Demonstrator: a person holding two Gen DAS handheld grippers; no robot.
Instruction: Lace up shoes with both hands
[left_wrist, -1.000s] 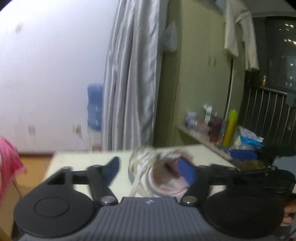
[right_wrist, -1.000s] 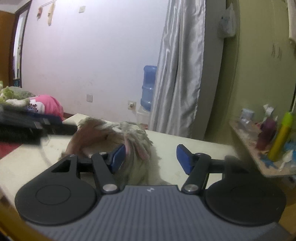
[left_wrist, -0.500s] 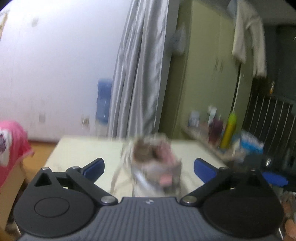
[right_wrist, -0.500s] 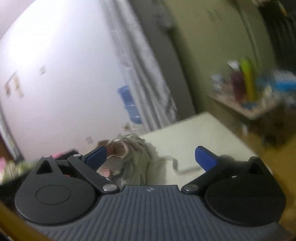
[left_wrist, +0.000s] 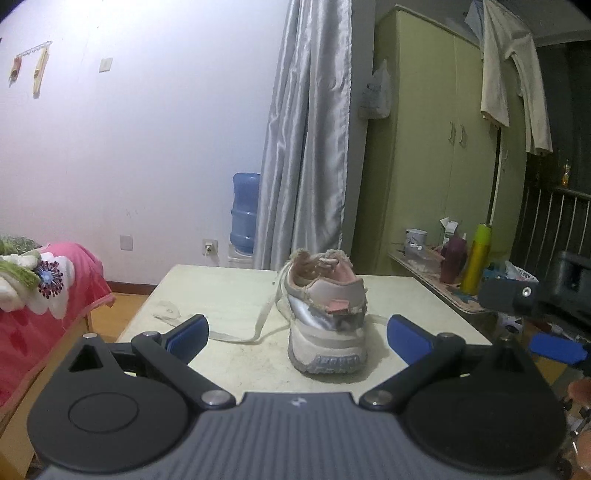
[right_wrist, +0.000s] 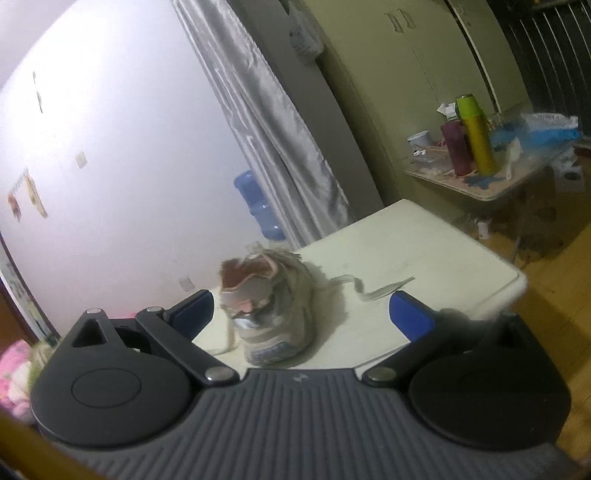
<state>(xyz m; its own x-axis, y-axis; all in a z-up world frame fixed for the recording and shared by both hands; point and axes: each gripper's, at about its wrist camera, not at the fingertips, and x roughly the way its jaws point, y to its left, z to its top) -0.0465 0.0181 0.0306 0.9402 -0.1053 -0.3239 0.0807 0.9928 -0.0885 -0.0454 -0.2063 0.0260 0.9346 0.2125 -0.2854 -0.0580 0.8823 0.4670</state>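
Note:
A worn grey and pink sneaker (left_wrist: 325, 310) stands heel toward me on the cream table (left_wrist: 221, 288). Its white lace ends (left_wrist: 258, 325) trail loose on the tabletop to the left and right. My left gripper (left_wrist: 297, 334) is open and empty, held back from the heel. In the right wrist view the same sneaker (right_wrist: 269, 306) sits left of centre, with a lace end (right_wrist: 380, 288) lying to its right. My right gripper (right_wrist: 301, 317) is open and empty, tilted, back from the shoe. Part of the right gripper shows at the left view's right edge (left_wrist: 554, 347).
A side table (left_wrist: 443, 273) with bottles and a yellow can stands to the right. A bed with pink bedding (left_wrist: 44, 288) is on the left. A blue water jug (left_wrist: 243, 218), a grey curtain and a green wardrobe (left_wrist: 436, 147) are behind the table.
Both grippers have opened wider and pulled back from the shoe. The shoe now stands free on the table with the laces lying slack. The right view has tilted and swung right.

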